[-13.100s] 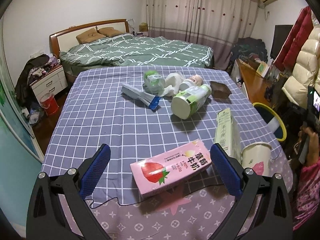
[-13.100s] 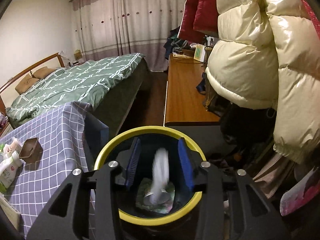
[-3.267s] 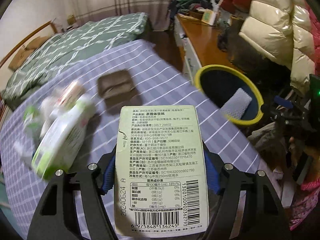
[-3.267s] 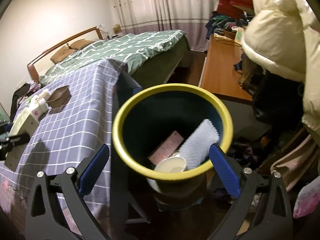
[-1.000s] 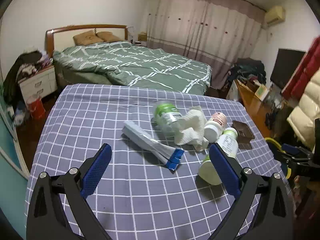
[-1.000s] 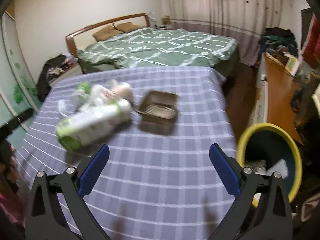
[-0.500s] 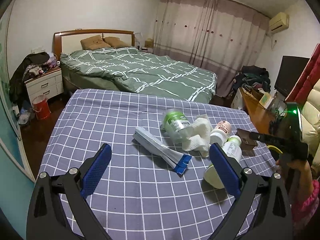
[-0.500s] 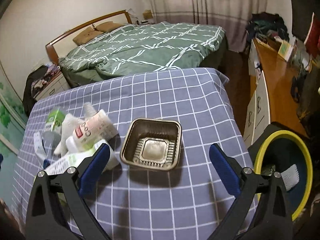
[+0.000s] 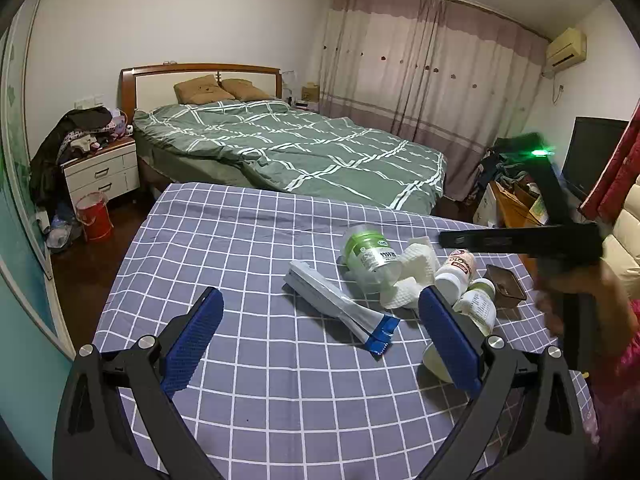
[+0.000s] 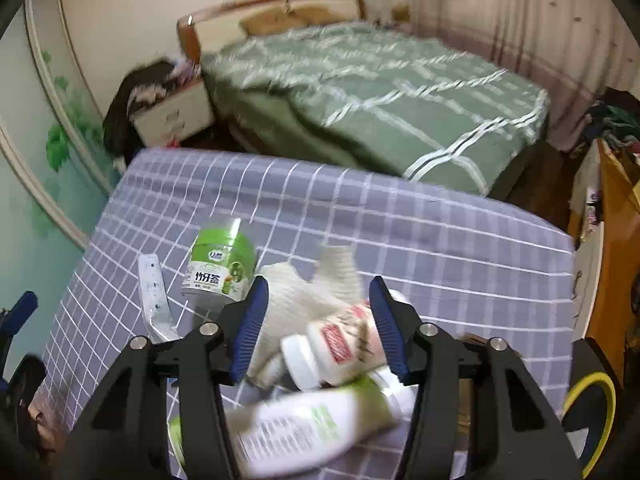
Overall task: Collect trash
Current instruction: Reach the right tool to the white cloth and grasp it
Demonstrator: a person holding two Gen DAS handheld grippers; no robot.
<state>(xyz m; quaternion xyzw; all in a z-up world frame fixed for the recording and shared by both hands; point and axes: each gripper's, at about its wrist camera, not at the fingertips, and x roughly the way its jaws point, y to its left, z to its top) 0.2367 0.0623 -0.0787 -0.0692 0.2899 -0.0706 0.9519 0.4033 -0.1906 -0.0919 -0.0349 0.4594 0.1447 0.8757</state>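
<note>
Right tool [image 10: 318,322] sits over the trash cluster on the table [image 9: 248,240], jaws just been closing, now half apart; the small white bottle with the red label [image 10: 340,340] lies between them, but through the blur I cannot see either pad pressing on it, so I count it not yet gripped. Landmark: that red-label bottle. Touching it on the far side, a crumpled white tissue [image 10: 304,284]; just beside it on the near side, a larger green-and-white bottle [image 10: 312,420] lying flat; beyond the tissue, a green-label jar [image 10: 220,268] on its side; further left, a flat silvery wrapper with a blue end [image 9: 340,308]. A brown tray [image 9: 504,286] sits to its right. The yellow-rimmed bin [image 10: 592,404] shows at the right edge, off the table. Left tool [image 9: 318,334] hovers wide apart, empty, short of the wrapper. Risks, my reading: round bottle may squirt out or roll if pinched off-centre; tissue may get caught in the pinch; the neighbouring big bottle may be nudged toward the table edge.
</note>
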